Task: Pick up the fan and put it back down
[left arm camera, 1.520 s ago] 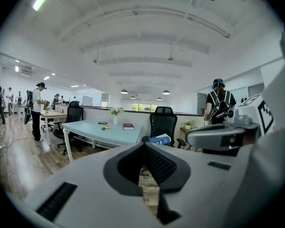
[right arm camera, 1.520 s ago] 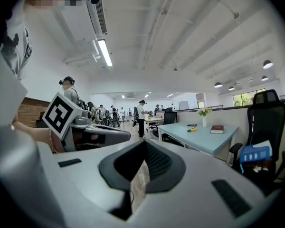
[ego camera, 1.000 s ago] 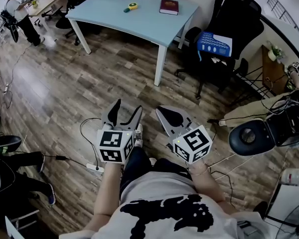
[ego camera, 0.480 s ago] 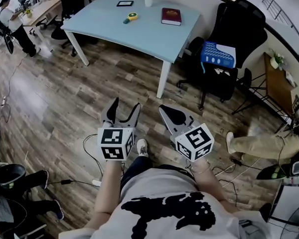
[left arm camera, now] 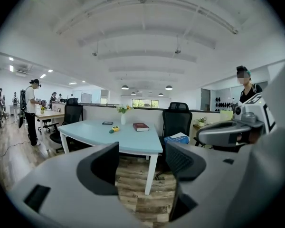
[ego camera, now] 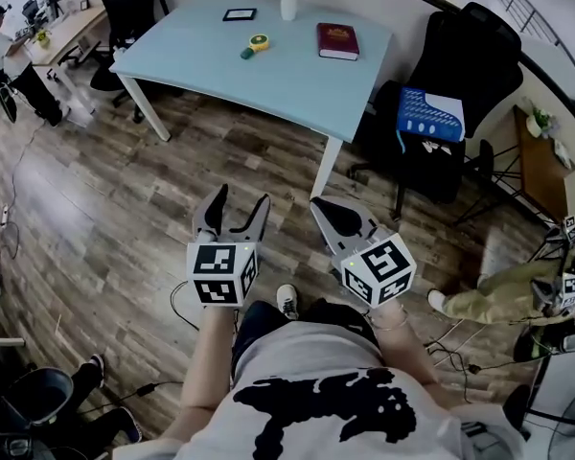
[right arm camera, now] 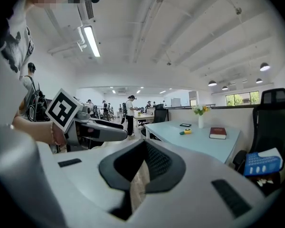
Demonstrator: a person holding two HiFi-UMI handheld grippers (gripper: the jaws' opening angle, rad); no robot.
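Ahead of both tools I see only wooden floor [ego camera: 125, 209] and, farther off, a pale blue table [ego camera: 297, 80] with a book [ego camera: 337, 41] and a vase [ego camera: 287, 3] on it, so I judge the task has not begun. The left gripper [ego camera: 241, 200] has its jaws wide apart, and its own view shows nothing between them but the table leg and the floor beyond. The right gripper [ego camera: 321, 206] has its jaws drawn together, only a thin slit of floor showing between the pads, and it holds nothing. No fan stands in front of either tool or on the table. Behind and to the right of the right gripper, at the very corner of the head view, a curved wire shape [ego camera: 573, 443] may be the fan's guard, but it is cut off and I cannot be sure. Everything is left to do: find the fan, bring a gripper to it, close on it, lift it, set it back down and let go.
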